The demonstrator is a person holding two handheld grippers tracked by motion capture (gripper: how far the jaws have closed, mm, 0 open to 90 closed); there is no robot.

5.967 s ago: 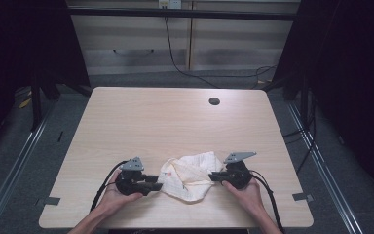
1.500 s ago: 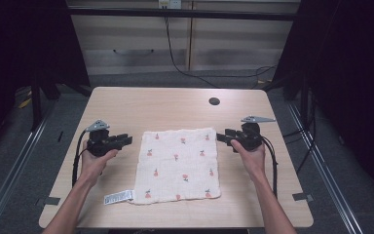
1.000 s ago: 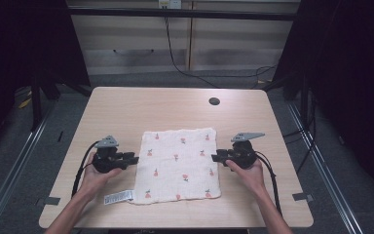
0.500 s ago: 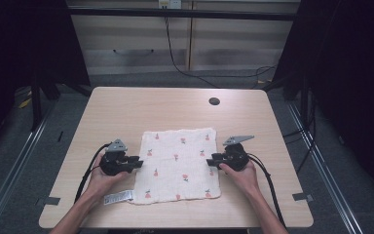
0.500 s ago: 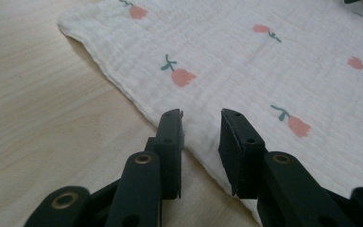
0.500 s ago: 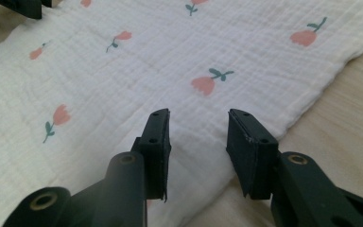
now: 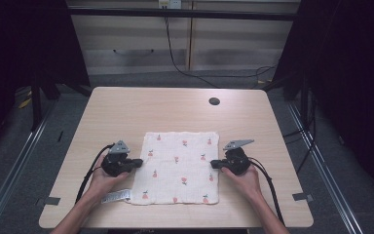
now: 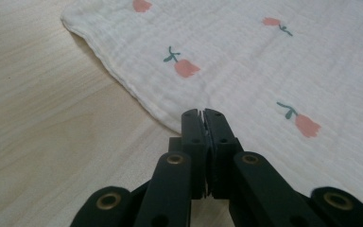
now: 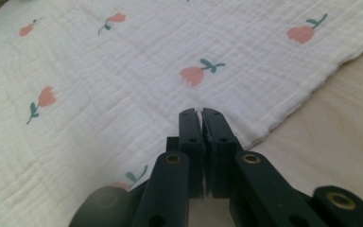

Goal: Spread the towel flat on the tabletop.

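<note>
Where the left gripper's (image 8: 203,113) two black jaws rise in its own view, they have just been closing and now stand pressed together with hardly a slit between them, their tips at the left hem of the white muslin cloth printed with small pink flowers on green stems (image 8: 274,71); whether a fold of hem is pinched there cannot be told. The right gripper (image 9: 201,112) has just been closing likewise, and its jaws meet tip to tip over the cloth's right border (again too close to say if fabric is caught).

Seen from the high view, the left gripper (image 7: 137,162) lies level at the cloth's nine o'clock edge, pointing inward toward three o'clock, with the person's left hand (image 7: 104,178) wrapped round its body from behind. Opposite, the right gripper (image 7: 213,164) lies level at the three o'clock edge, pointing toward nine o'clock, and the right hand (image 7: 243,179) holds it the same way. Both forearms come in from six o'clock.

Spread flat and square, the cloth sits near the six o'clock edge of the light wooden table (image 7: 175,109). A white printed label strip (image 7: 117,196) lies at its seven o'clock corner; its writing is too small to read. Only the high view gives that label and the small dark round hole (image 7: 214,101) in the tabletop toward one o'clock, whereas the gripper views give the weave's crinkle and the stitched hem.
</note>
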